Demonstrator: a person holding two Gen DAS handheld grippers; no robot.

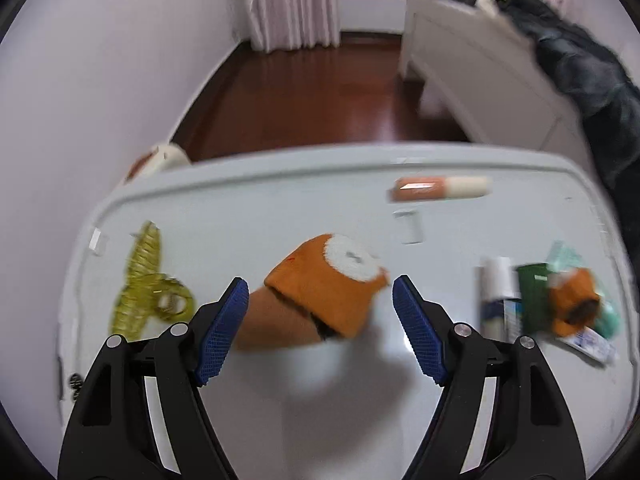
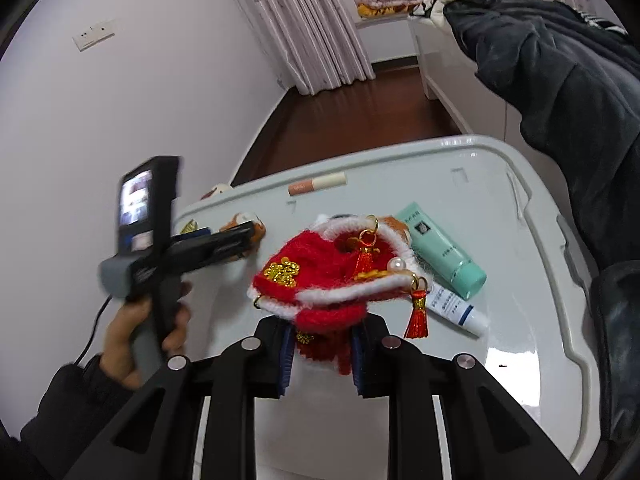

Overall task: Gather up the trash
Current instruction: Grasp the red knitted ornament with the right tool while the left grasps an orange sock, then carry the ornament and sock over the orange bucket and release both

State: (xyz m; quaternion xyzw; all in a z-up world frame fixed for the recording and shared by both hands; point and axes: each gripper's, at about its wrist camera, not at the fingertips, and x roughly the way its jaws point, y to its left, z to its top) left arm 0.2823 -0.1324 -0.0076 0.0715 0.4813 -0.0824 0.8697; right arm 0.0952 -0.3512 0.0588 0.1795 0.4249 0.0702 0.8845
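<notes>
- Far left in the right wrist view, a hand (image 2: 132,344) in a dark sleeve grips the handle of the left gripper (image 2: 240,240), which reaches over the left part of the white lid (image 2: 500,344).
- In the left wrist view a yellow-green hair claw (image 1: 146,280) lies at the lid's left end.
- The left gripper (image 1: 318,328) has its jaws spread wide and nothing pinched; the orange knitted piece (image 1: 328,284), blurred, lies on the lid just past and between the blue pads (image 1: 222,332).
- The right gripper (image 2: 322,354) has its jaws clenched on the lower part of a red knitted pouch (image 2: 328,276) with white trim, gold ornaments, a pearl and red tassels (image 2: 416,314); the pouch stands over the lid's middle.
- Toward the far edge lies a tan and cream tube (image 2: 318,183).
- Right of the pouch, a mint-green tube (image 2: 444,250) and a white tube (image 2: 456,310) rest on the lid, near each other.
- A dark garment (image 2: 560,92) hangs along the right side.
</notes>
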